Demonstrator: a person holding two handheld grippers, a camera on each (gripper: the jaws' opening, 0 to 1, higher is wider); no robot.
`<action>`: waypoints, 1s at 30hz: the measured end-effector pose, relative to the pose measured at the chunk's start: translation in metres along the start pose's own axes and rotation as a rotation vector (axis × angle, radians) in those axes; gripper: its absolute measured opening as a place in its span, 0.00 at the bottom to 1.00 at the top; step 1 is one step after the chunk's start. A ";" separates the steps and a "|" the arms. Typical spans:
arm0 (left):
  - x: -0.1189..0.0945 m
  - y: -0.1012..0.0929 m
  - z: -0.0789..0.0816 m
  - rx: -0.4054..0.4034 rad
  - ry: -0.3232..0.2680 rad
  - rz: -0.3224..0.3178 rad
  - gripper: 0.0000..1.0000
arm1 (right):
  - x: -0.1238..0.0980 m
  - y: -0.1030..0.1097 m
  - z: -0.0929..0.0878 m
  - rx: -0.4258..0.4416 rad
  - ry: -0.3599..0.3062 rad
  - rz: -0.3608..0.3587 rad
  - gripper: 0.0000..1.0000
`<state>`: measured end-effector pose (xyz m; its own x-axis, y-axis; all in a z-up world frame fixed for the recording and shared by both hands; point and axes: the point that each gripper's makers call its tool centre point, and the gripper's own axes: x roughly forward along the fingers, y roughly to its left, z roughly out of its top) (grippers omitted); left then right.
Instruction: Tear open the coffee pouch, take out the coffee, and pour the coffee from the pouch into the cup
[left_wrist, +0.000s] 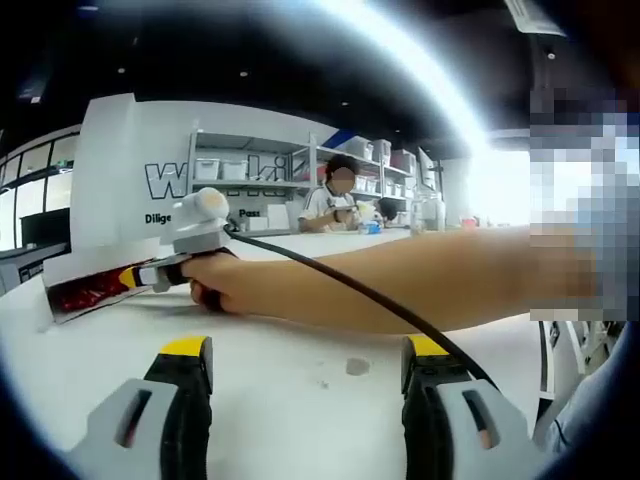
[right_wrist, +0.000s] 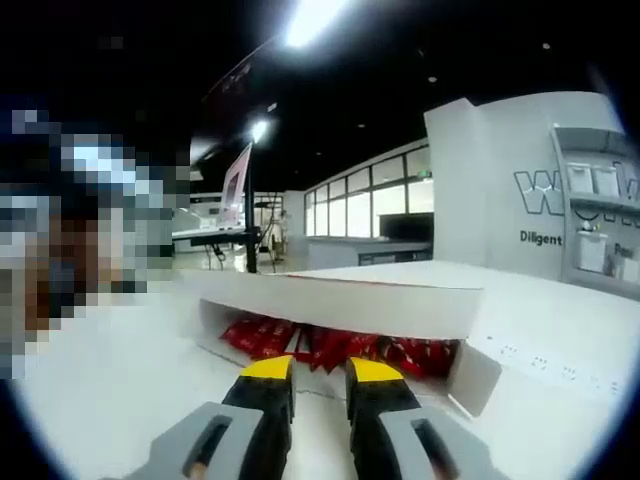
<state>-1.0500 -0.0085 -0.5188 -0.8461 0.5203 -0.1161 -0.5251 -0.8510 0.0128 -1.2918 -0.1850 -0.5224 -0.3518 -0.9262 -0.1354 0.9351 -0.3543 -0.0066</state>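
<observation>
Coffee pouches (right_wrist: 330, 348) lie boxed just beyond right gripper (right_wrist: 320, 372).

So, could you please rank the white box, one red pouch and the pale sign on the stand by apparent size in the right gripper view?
1. White box, largest.
2. Pale sign; it stands farther back, so its true size is unsure.
3. One red pouch, though it is partly hidden under the box flap.

pouches (right_wrist: 330, 347) in box (right_wrist: 330, 300) on table (right_wrist: 110, 390), right gripper (right_wrist: 320, 372) before.
</observation>
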 end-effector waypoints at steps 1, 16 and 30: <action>0.000 0.000 0.000 0.000 -0.001 -0.001 0.78 | 0.000 0.000 0.000 0.002 0.001 -0.001 0.20; 0.000 -0.001 0.000 0.004 -0.001 -0.004 0.78 | 0.006 -0.005 -0.003 0.005 0.018 -0.022 0.16; -0.001 -0.003 0.000 0.007 0.001 -0.009 0.78 | 0.013 -0.013 -0.004 -0.006 0.031 -0.031 0.13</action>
<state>-1.0479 -0.0066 -0.5188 -0.8411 0.5282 -0.1168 -0.5336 -0.8455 0.0190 -1.3085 -0.1923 -0.5284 -0.3793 -0.9103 -0.1657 0.9240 -0.3819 -0.0168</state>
